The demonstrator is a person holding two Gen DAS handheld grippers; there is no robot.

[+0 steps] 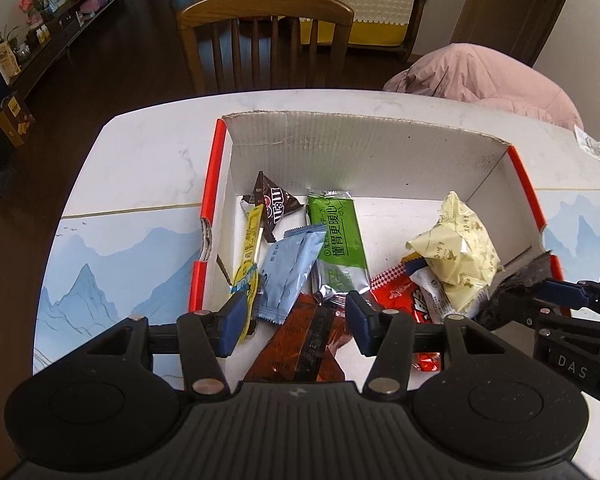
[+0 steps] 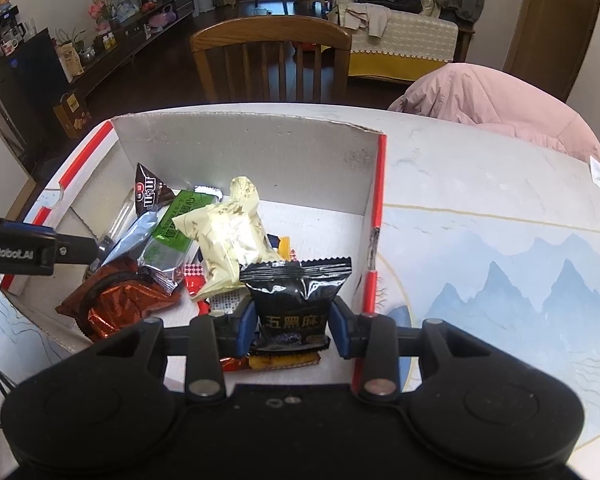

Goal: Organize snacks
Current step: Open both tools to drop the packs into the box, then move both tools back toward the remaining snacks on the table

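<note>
A red and white cardboard box on the table holds several snack packets: a brown M&M's bag, a green bar, a light blue packet, a cream packet and a copper-brown packet. My left gripper is open just above the copper-brown packet, holding nothing. My right gripper is shut on a black snack packet and holds it upright over the box's near right corner; it shows in the left wrist view.
The box stands on a white table with a blue mountain print. A wooden chair stands behind the table. A pink jacket lies at the far right. A small wrapper lies at the table's right edge.
</note>
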